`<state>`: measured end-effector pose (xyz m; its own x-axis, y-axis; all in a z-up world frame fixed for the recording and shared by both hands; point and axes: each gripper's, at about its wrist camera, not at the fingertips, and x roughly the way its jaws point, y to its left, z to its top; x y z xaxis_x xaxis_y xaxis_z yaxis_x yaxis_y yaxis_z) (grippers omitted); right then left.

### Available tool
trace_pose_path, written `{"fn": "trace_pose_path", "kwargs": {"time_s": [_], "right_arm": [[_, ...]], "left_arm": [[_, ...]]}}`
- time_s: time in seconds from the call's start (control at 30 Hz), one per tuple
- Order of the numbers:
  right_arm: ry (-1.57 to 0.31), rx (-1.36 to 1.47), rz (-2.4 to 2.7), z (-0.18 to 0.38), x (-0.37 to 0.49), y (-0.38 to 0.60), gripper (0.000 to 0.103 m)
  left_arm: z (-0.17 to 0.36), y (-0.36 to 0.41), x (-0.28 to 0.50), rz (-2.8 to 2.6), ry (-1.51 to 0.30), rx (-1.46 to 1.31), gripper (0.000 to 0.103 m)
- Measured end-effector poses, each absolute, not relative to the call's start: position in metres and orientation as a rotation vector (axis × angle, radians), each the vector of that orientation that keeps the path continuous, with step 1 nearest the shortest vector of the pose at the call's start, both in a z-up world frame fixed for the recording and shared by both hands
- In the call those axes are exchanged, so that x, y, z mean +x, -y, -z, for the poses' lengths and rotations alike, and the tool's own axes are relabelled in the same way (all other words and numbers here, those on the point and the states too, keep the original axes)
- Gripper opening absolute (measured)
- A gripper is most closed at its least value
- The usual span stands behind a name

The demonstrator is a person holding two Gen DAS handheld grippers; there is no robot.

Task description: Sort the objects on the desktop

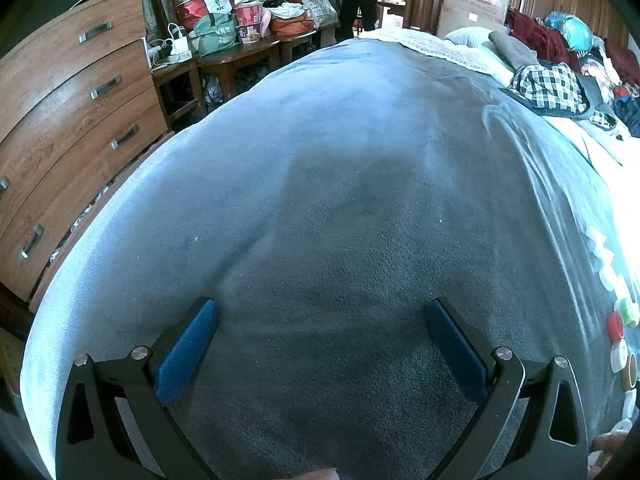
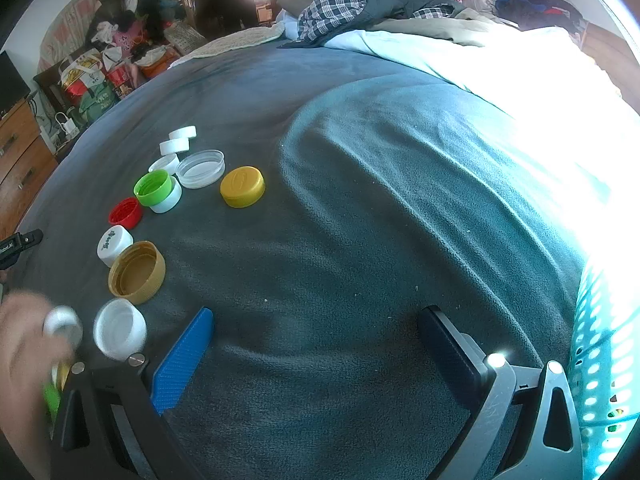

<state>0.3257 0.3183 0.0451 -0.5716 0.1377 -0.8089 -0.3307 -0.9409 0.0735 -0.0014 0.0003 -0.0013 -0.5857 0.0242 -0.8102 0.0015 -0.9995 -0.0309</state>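
Several bottle caps lie in a curved line on the grey-blue blanket (image 2: 360, 208), left of my right gripper (image 2: 316, 316): a yellow cap (image 2: 242, 186), a clear lid (image 2: 201, 168), a green cap (image 2: 153, 187), a red cap (image 2: 126, 212), a gold cap (image 2: 137, 272) and white caps (image 2: 120, 334). My right gripper is open over bare blanket with nothing between its blue pads. My left gripper (image 1: 322, 308) is open too, above the bare blanket (image 1: 340, 200). The same caps (image 1: 618, 328) show at the left wrist view's right edge.
A turquoise perforated basket (image 2: 600, 360) stands at the right edge. A blurred hand (image 2: 24, 344) with a small white object is at the lower left. A wooden dresser (image 1: 68, 120) and cluttered tables (image 1: 232, 32) flank the bed. Clothes (image 2: 340, 8) are piled at the far end.
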Motion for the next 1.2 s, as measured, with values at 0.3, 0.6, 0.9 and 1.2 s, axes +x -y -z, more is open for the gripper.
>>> {"fn": "trace_pose_path", "kwargs": {"time_s": [0.3, 0.6, 0.9, 1.2], "right_arm": [[-0.316, -1.285, -2.552, -0.0465, 0.3267, -0.3171, 0.103], [-0.316, -1.285, -2.552, -0.0466, 0.3272, -0.317, 0.103], [-0.317, -1.285, -2.552, -0.0462, 0.3273, -0.3189, 0.103], [-0.329, -1.289, -2.551, -0.0457, 0.3295, -0.3189, 0.103]], "left_arm": [[0.0013, -0.001, -0.0009, -2.786, 0.045, -1.423, 0.102], [0.0032, -0.0014, -0.0003, -2.785, 0.049, -1.422, 0.102], [0.0021, 0.0001, 0.0007, -2.785, 0.049, -1.422, 0.102], [0.0023, 0.0006, 0.0008, -2.787, 0.05, -1.423, 0.102]]}}
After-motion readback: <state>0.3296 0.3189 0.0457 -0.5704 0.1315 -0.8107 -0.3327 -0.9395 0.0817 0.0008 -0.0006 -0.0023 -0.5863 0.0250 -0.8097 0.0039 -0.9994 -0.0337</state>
